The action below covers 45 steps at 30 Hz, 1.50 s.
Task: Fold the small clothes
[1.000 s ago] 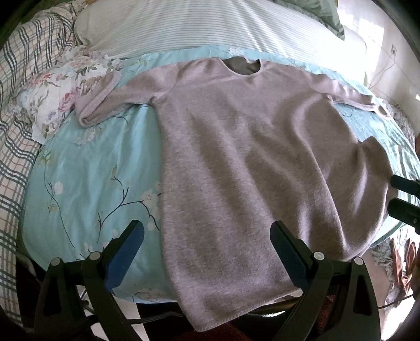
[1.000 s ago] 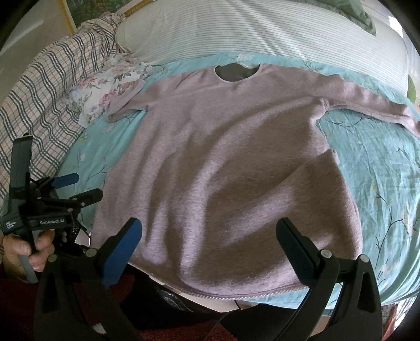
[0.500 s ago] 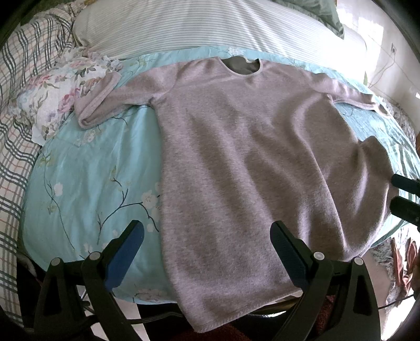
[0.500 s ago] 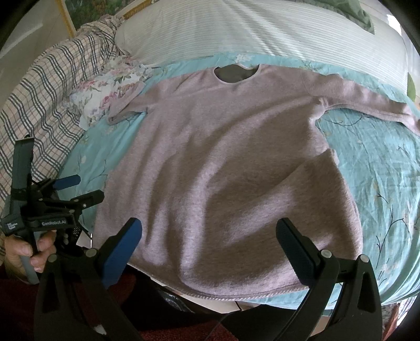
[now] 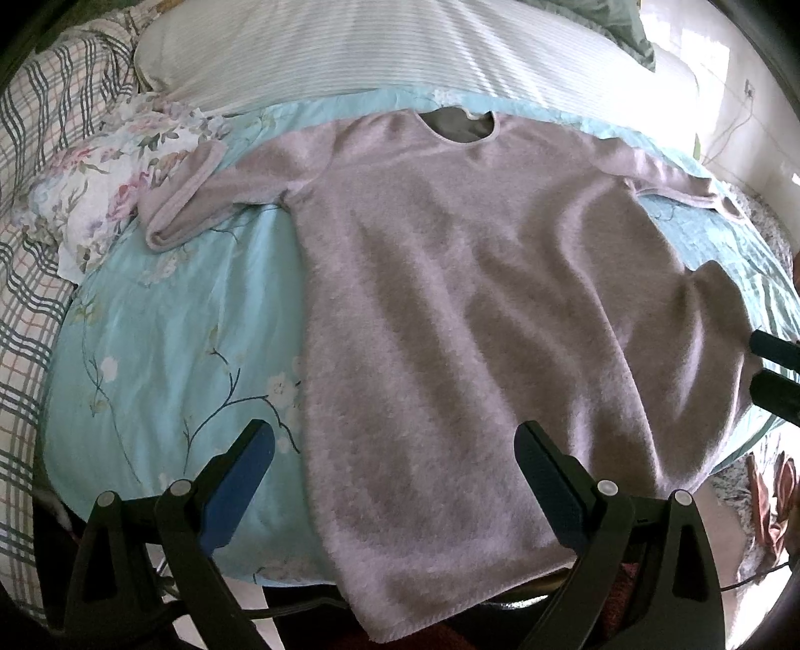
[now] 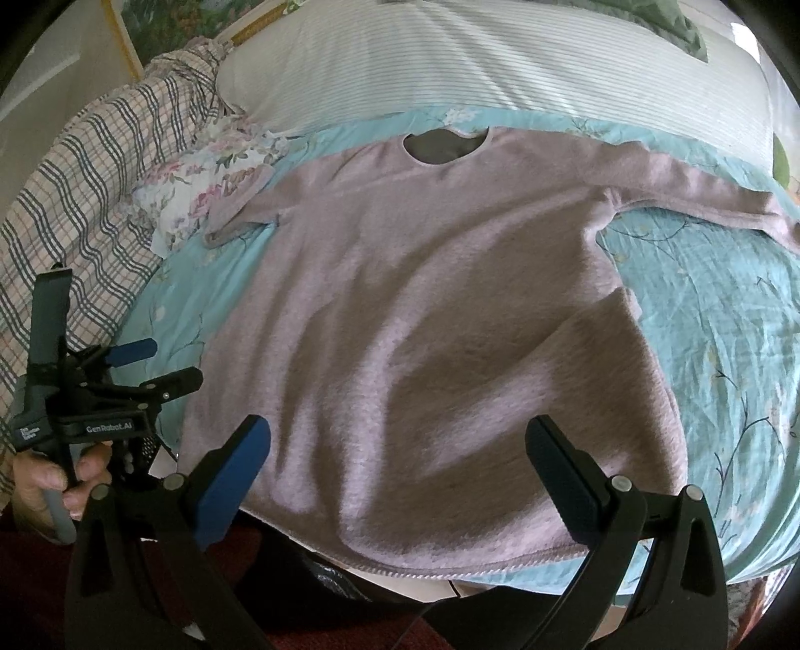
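A pale mauve long-sleeved knit garment (image 5: 465, 320) lies spread flat on a light blue floral sheet (image 5: 165, 340), neck hole away from me, hem hanging over the near bed edge. It also shows in the right wrist view (image 6: 425, 340). Its left sleeve (image 5: 190, 200) is bent back on itself; its right sleeve (image 6: 700, 195) stretches out to the right. My left gripper (image 5: 395, 455) is open above the hem's left part, holding nothing. My right gripper (image 6: 400, 450) is open above the hem, holding nothing. The left gripper also appears at the left of the right wrist view (image 6: 145, 365).
A white striped pillow (image 5: 380, 45) lies behind the garment. A floral cloth (image 5: 110, 165) and a plaid blanket (image 6: 85, 200) lie at the far left. The bed edge (image 6: 475, 585) runs just under the hem, with dark floor below.
Both grippers have stayed open and nearly still; the views shift only slightly. The garment has not moved.
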Available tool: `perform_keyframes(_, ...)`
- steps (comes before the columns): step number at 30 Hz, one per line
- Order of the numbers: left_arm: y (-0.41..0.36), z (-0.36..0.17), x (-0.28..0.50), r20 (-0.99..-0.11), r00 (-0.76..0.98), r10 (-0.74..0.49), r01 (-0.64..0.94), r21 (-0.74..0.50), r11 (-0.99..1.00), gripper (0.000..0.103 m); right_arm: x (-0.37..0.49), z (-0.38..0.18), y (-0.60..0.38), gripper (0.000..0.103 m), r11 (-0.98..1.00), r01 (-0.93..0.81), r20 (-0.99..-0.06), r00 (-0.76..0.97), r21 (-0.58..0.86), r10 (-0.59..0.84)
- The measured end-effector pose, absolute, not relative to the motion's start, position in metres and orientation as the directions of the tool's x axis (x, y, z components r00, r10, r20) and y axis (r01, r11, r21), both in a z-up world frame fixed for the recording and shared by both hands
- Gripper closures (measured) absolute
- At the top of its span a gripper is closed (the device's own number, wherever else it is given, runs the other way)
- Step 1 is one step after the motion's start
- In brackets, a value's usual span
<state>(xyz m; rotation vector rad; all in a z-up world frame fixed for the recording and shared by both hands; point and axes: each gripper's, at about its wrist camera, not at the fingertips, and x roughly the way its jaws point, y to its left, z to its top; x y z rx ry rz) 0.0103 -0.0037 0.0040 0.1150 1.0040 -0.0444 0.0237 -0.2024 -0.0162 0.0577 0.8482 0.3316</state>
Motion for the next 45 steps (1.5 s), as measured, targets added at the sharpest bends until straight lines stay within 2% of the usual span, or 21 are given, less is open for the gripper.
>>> perform_keyframes(9,-0.011,0.004,0.035,-0.827,0.562,-0.002,0.112,0.074,0.991,0.006,0.035,-0.004,-0.242,0.001,0.939,-0.203,-0.639,0.691,0.277,0.338)
perform_keyframes(11,-0.013,0.004,0.040,-0.822,0.569,0.005,0.113,0.084,0.990,0.006,0.042,-0.005,-0.253,0.001,0.942,-0.165,-0.660,0.677,0.293,0.325)
perform_keyframes(20,-0.013,0.004,0.070,-0.822,0.569,0.018,0.094,0.087,0.992,0.006,0.059,-0.012,-0.298,0.001,0.916,-0.089,-0.640,0.689,0.391,0.340)
perform_keyframes(25,-0.011,0.003,0.091,-0.839,0.544,0.004,0.078,0.056,0.995,0.006,0.081,-0.013,-0.345,0.001,0.905,-0.020,-0.620,0.722,0.425,0.307)
perform_keyframes(28,-0.013,0.000,0.100,-0.847,0.531,-0.006,0.073,0.039,0.997,0.006,0.102,-0.012,-0.395,0.002,0.906,0.067,-0.609,0.761,0.417,0.224)
perform_keyframes(30,-0.016,-0.004,0.106,-0.855,0.519,-0.007,0.075,0.037,0.997,0.006,0.116,-0.011,-0.427,0.008,0.901,0.120,-0.609,0.773,0.417,0.179)
perform_keyframes(32,-0.022,-0.009,0.111,-0.865,0.502,-0.008,0.084,0.040,0.996,0.006,0.134,-0.012,-0.470,0.024,0.883,0.188,-0.607,0.785,0.430,0.128)
perform_keyframes(36,-0.036,-0.023,0.121,-0.882,0.471,0.000,0.104,0.055,0.993,0.006,0.171,-0.024,-0.556,0.039,0.805,0.345,-0.621,0.783,0.483,0.038)
perform_keyframes(38,-0.042,-0.028,0.127,-0.892,0.452,-0.003,0.106,0.050,0.993,0.006,0.187,-0.029,-0.591,0.049,0.771,0.437,-0.644,0.763,0.463,-0.046)
perform_keyframes(41,-0.051,-0.037,0.136,-0.909,0.416,-0.011,0.112,0.039,0.993,0.006,0.202,-0.038,-0.649,0.050,0.683,0.509,-0.622,0.776,0.524,-0.101)
perform_keyframes(45,-0.065,-0.049,0.153,-0.923,0.386,-0.003,0.128,0.050,0.991,0.006,0.220,-0.046,-0.708,0.050,0.602,0.608,-0.634,0.745,0.518,-0.207)
